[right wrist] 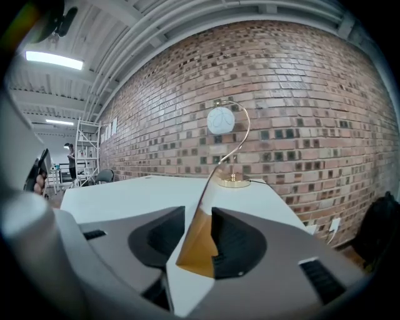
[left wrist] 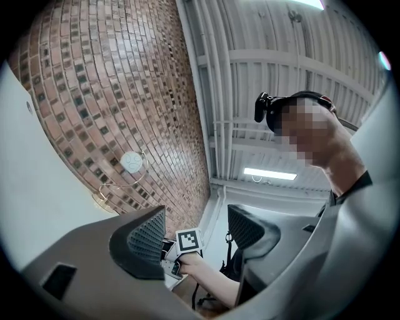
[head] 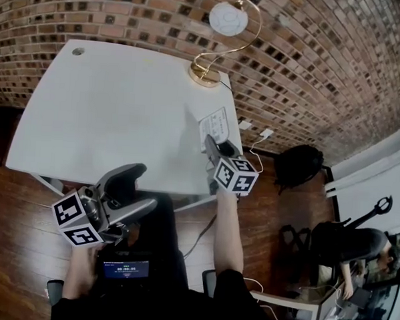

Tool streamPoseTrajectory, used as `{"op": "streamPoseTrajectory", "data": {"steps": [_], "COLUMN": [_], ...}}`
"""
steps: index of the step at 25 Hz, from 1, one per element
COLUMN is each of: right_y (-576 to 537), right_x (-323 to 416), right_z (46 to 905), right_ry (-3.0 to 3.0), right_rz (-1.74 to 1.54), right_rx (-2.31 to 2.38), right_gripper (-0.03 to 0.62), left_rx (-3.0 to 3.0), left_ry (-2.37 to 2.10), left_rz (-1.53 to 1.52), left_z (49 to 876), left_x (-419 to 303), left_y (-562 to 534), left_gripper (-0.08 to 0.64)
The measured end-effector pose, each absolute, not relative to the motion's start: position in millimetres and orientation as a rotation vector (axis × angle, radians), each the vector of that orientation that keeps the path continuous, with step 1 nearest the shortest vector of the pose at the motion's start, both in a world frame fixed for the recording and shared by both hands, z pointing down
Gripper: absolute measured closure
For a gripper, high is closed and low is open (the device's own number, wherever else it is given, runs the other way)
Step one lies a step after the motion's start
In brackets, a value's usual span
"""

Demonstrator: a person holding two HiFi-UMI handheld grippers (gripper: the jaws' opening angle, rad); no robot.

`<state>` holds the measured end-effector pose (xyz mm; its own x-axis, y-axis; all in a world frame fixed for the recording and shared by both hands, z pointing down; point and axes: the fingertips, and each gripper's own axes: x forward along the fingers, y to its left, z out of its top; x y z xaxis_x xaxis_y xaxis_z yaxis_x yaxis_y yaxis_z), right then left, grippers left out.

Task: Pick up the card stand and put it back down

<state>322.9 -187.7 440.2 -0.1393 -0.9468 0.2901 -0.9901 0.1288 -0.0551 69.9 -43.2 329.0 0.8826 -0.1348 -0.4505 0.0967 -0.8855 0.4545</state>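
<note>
The card stand (head: pixel 214 126) is a clear sheet with a printed card, upright at the white table's (head: pixel 109 111) right front edge. My right gripper (head: pixel 213 147) reaches in from that edge and is shut on the stand. The right gripper view shows the stand (right wrist: pixel 199 244) edge-on, pinched between the two dark pads of the right gripper (right wrist: pixel 199 234). I cannot tell whether the stand's base touches the table. My left gripper (head: pixel 142 185) is held low in front of the table, over the person's lap. In its own view the left gripper (left wrist: pixel 197 228) is open, tilted upward and holding nothing.
A gold lamp with a white globe (head: pixel 217 30) stands at the table's back right corner, behind the stand. A brick wall runs behind the table. On the wooden floor to the right are a black bag (head: pixel 300 164) and a plug with its cable (head: pixel 265 134). A person (head: pixel 356 248) sits at far right.
</note>
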Motion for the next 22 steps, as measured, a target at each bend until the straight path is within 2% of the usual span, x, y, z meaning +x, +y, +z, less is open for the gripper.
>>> {"op": "streamPoseTrajectory", "data": {"steps": [6, 8, 12, 22], "right_y": [-194, -194, -192, -191], "right_x": [326, 325, 329, 336], "right_z": [442, 441, 442, 440], "right_ry": [-2.234, -2.252, -2.275, -2.343], "right_rz": [0.38, 0.39, 0.421, 0.474], "right_rx": [1.935, 1.93, 1.921, 1.932], "right_gripper": [0.436, 0.48, 0.514, 0.561], "left_rx": [2.57, 2.57, 2.57, 2.567], "left_ry": [-0.042, -0.041, -0.038, -0.042], "left_rz": [-0.665, -0.663, -0.658, -0.652], "left_z": [330, 330, 331, 332], "left_x": [67, 67, 69, 70], "left_y": [-49, -48, -46, -45], "left_gripper": [0.255, 0.255, 0.256, 0.256]}}
